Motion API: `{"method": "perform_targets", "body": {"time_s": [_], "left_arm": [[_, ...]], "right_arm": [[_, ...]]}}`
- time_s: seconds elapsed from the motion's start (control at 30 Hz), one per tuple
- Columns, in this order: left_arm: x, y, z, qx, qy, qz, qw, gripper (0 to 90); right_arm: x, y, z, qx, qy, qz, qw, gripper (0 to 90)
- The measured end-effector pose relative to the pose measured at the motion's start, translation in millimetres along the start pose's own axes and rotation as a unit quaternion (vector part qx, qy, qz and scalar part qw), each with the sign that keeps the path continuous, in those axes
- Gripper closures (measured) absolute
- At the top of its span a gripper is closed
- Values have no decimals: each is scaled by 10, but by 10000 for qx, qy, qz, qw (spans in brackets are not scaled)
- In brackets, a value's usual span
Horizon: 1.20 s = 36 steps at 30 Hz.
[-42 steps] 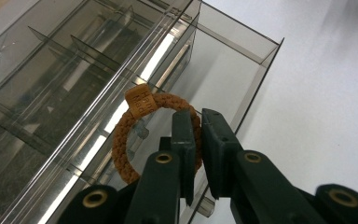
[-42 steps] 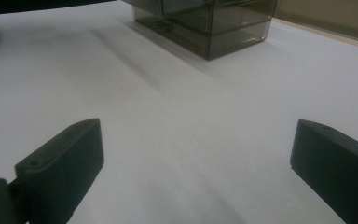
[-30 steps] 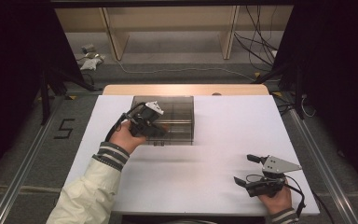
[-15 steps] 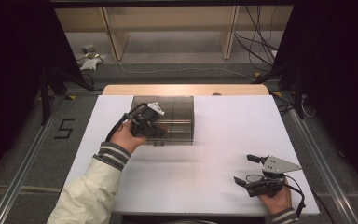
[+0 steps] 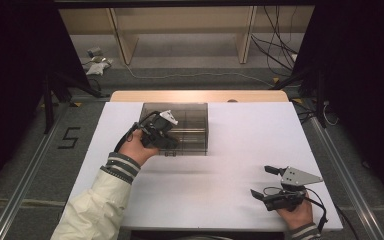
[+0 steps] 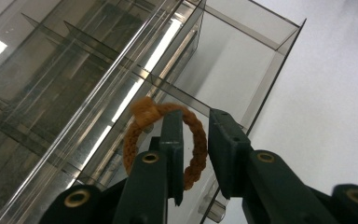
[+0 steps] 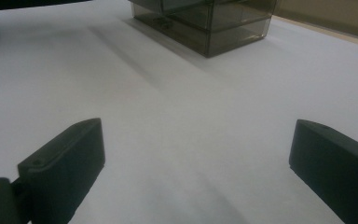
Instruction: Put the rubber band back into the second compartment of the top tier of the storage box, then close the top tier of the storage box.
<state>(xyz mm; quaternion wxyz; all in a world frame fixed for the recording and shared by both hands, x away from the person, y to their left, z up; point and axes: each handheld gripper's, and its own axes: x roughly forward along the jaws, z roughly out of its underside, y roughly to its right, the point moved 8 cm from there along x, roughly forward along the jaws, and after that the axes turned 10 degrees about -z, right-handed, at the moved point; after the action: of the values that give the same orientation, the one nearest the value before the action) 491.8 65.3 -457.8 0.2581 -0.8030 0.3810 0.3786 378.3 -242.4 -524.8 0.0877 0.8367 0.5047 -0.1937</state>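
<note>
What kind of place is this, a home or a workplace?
Probably a lab or recording studio, not a home. A table covered in white stands between black curtains, loose cables lie on the floor, and a number 5 is taped beside a floor rail.

You will find one readable mark: a large black numeral "5" (image 5: 68, 138) on the grey floor (image 5: 35, 165), left of the white-covered table (image 5: 220, 190). Nothing else here carries legible text, labels or brands.
</note>
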Motion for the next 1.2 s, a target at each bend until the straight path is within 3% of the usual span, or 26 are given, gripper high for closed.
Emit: {"method": "perform_targets", "body": {"time_s": [0.2, 0.57, 1.2], "left_arm": [[-50, 10, -13, -14, 83, 2, 10000, 738], [-201, 111, -24, 141, 274, 168, 9994, 893], [-433, 251, 101, 414, 317, 386, 9979, 894]], "right_arm": [[1, -1, 1, -4, -10, 3, 10000, 47], [4, -1, 2, 1, -15, -3, 10000, 46], [5, -5, 0, -6, -14, -11, 10000, 46]]}}
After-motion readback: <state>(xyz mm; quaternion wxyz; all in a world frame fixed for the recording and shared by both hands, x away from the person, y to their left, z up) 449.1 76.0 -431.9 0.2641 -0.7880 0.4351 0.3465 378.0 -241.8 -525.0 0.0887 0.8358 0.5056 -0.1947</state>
